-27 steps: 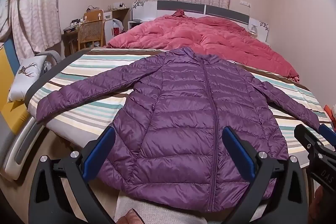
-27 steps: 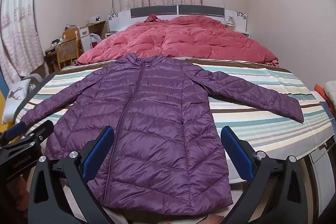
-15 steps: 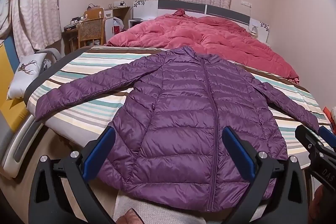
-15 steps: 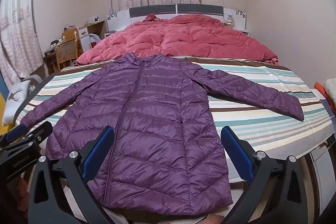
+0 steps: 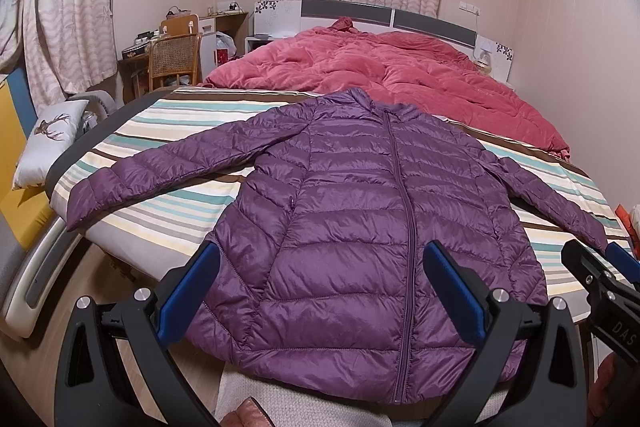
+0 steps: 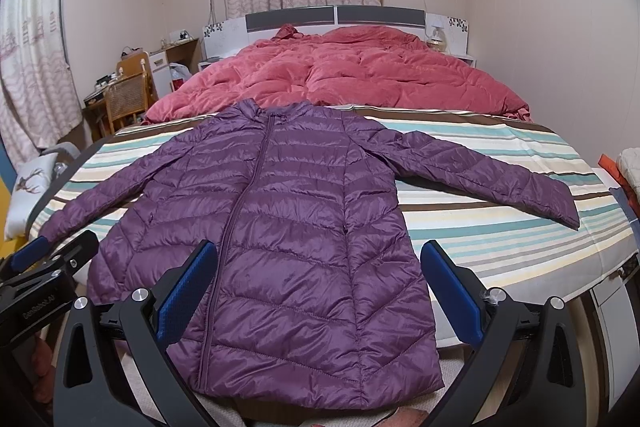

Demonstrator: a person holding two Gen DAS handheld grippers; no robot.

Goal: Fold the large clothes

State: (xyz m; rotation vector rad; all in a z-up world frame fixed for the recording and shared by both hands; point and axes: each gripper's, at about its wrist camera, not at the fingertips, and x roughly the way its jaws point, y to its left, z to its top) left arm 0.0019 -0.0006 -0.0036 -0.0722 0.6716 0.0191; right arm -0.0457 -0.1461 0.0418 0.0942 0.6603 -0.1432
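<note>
Two handheld grippers, the left gripper (image 5: 320,291) and the right gripper (image 6: 318,289), hover with jaws spread wide and empty above the near hem of a purple puffer jacket (image 5: 360,219), lying flat, zipped, sleeves outstretched, on a striped bed (image 5: 160,203).

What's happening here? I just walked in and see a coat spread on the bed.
A person holds a gripper in each hand over a purple jacket that lies flat, zipped, sleeves spread, on the striped bed. Both the left gripper and the right gripper are open and hold nothing; neither touches the jacket. No fold is made yet. A red quilt is bunched at the head of the bed.
</note>
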